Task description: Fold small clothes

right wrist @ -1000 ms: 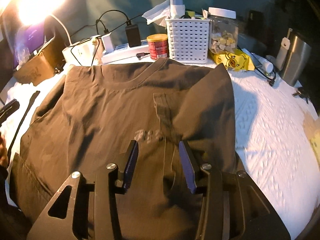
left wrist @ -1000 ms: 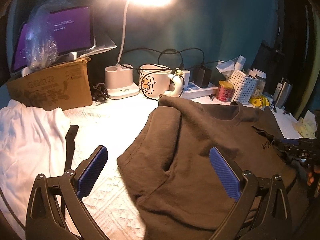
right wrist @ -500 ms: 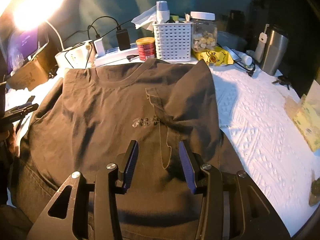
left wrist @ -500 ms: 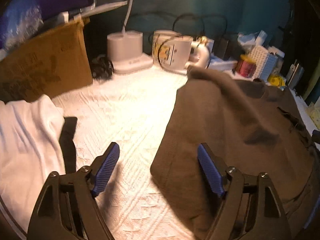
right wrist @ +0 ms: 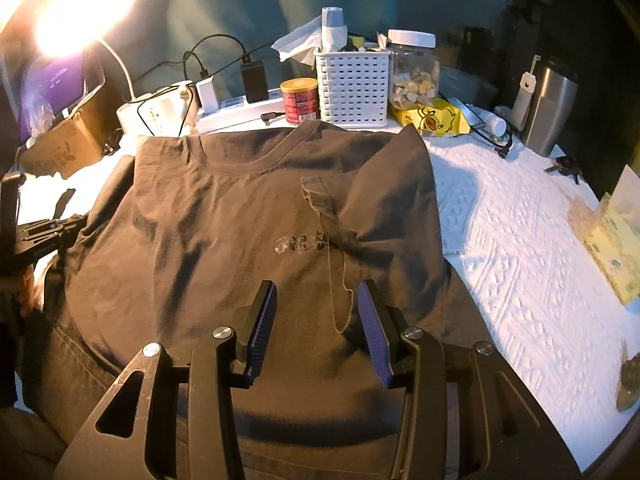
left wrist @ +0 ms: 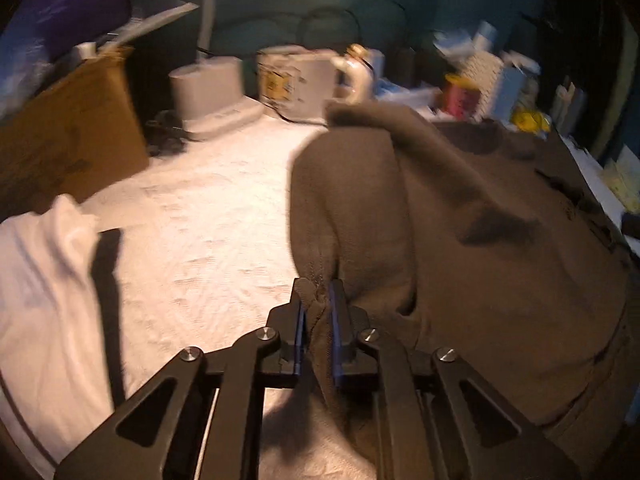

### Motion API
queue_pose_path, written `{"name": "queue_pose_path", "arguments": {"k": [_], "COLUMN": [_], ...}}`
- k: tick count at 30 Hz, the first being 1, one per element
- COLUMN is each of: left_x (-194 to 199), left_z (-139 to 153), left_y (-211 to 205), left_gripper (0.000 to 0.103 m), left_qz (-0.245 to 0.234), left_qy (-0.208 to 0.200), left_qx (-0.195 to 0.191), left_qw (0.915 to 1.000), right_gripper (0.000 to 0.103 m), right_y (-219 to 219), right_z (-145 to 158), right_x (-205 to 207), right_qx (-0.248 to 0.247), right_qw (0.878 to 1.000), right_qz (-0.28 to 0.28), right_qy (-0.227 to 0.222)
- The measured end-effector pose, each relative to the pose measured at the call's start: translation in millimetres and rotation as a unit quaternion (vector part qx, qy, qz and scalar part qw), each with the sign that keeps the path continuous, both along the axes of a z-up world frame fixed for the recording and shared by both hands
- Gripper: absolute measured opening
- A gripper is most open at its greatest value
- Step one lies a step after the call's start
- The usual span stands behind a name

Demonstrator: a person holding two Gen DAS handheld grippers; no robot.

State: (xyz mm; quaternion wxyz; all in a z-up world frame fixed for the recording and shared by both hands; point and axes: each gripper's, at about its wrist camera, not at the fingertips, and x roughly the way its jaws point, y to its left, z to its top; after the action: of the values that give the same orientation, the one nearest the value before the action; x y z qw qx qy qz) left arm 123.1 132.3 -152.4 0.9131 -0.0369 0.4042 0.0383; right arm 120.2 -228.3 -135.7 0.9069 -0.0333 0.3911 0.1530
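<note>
A dark brown T-shirt point(left wrist: 460, 240) lies face up on the white textured table cover point(left wrist: 208, 216), with both sleeves folded inward. My left gripper point(left wrist: 318, 292) is at the shirt's left edge. Its jaws are closing, and a bunched fold of the brown fabric is pinched between the blue pads. The right wrist view shows the whole shirt point(right wrist: 240, 220), with the left gripper point(right wrist: 44, 232) at its left side. My right gripper point(right wrist: 316, 300) hovers open over the shirt's lower middle, nothing between its pads. A white garment point(left wrist: 40, 280) lies at the far left.
Along the back stand a cardboard box point(left wrist: 68, 136), a lamp base point(left wrist: 212, 96), a mug point(left wrist: 304, 80), a red can point(right wrist: 299, 100), a white basket point(right wrist: 352, 84), a jar point(right wrist: 414, 68) and a steel tumbler point(right wrist: 548, 108). Bare table cover point(right wrist: 520, 240) stretches right of the shirt.
My left gripper came down and forward to the shirt's left edge, and its wide-open jaws closed onto the fabric. The right gripper stayed open and drew back slightly.
</note>
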Motion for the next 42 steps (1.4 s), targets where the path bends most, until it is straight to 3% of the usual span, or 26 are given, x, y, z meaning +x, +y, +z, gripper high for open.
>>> {"name": "queue_pose_path", "arguments": {"k": [9,14,23,29,35,36,39,42], "left_x": [-37.7,-44.5,-32.9,-11.8,9.6,10.7,8.2,-0.8], "left_z": [10.6,16.0,40.8,35.5,7.1,4.3,5.5,22.5], "left_y": [1.6,-8.9,-49.9,-92.4,-124.2,-126.4,-125.8,-114.2], "left_gripper": [0.009,0.009,0.009,0.009,0.013,0.018,0.047,0.051], "left_qz": [0.093,0.103,0.061,-0.006,-0.06,-0.066,-0.085,-0.086], "left_qy": [-0.05,-0.068,-0.098,-0.068,0.023,0.033,0.049,0.041], "left_qx": [0.036,0.059,0.115,0.129,0.099,0.088,0.031,-0.032], "left_qw": [0.9938,0.9907,0.9866,0.9893,0.993,0.9933,0.9947,0.9949], "right_gripper": [0.045,0.045,0.045,0.045,0.045,0.045,0.045,0.045], "right_y": [-14.2,-17.2,-38.8,-54.9,-70.4,-72.6,-76.3,-78.6], "right_z": [0.1,-2.8,-7.5,-10.8,-18.8,-20.0,-23.7,-26.1], "right_x": [-10.7,-17.0,-21.0,-21.6,-21.5,-21.4,-21.4,-21.2], "right_qx": [0.018,0.027,0.057,0.072,0.085,0.087,0.089,0.091], "right_qw": [1.0,0.999,0.998,0.997,0.996,0.996,0.996,0.996], "right_qz": [0.007,0.021,0.018,0.013,0.002,0.0,-0.004,-0.006], "right_qy": [0.004,0.005,0.0,-0.001,0.006,0.006,0.009,0.01]}}
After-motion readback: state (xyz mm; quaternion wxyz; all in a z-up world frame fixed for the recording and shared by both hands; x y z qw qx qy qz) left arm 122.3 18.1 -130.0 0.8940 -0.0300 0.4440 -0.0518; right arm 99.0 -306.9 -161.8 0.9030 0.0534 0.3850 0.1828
